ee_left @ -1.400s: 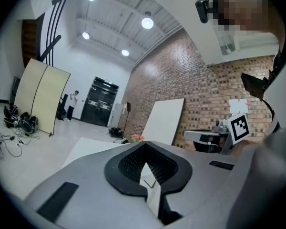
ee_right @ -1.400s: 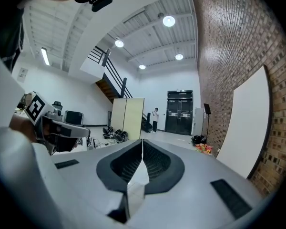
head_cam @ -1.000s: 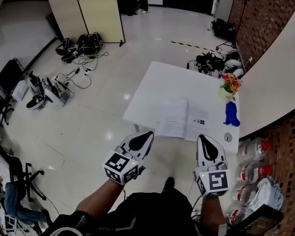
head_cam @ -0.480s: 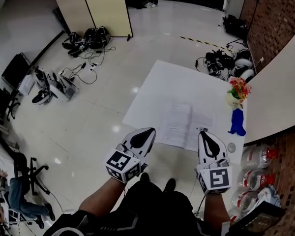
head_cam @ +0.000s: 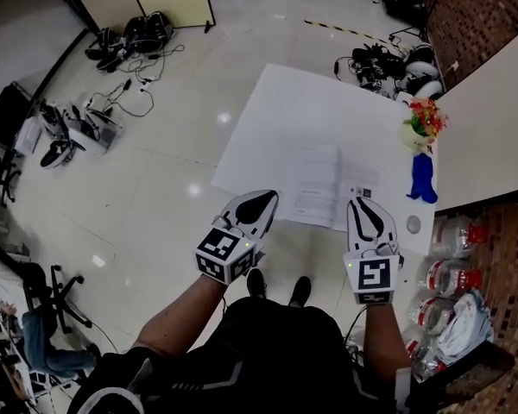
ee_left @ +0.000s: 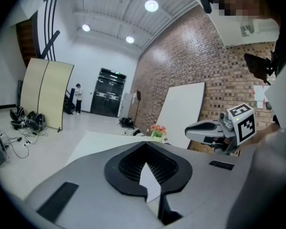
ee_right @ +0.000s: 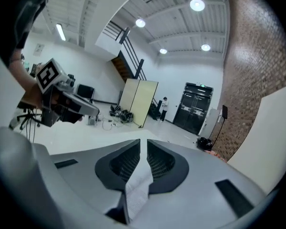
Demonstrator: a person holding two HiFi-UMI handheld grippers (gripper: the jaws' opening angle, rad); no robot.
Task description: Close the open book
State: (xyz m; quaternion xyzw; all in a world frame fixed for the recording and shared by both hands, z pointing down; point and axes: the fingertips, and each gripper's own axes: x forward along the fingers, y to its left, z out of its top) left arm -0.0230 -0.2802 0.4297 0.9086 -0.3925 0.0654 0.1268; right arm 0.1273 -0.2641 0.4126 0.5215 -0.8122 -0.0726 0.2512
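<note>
Book (head_cam: 328, 186) lies open on the white surface (head_cam: 281, 102), with flowers (head_cam: 425, 121) and a blue figure (head_cam: 424, 179) beside it. Left tool (head_cam: 261, 203) is clenched and empty; right tool (head_cam: 369, 212) is closed to a slit. Only the gripper views show a distant person (ee_left: 77, 98).

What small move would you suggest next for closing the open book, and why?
Probably ease the right gripper forward to the right-hand page edge of the open book. The book lies flat and fully open on the white table; that gripper, shut and empty, is by its near right corner.
</note>
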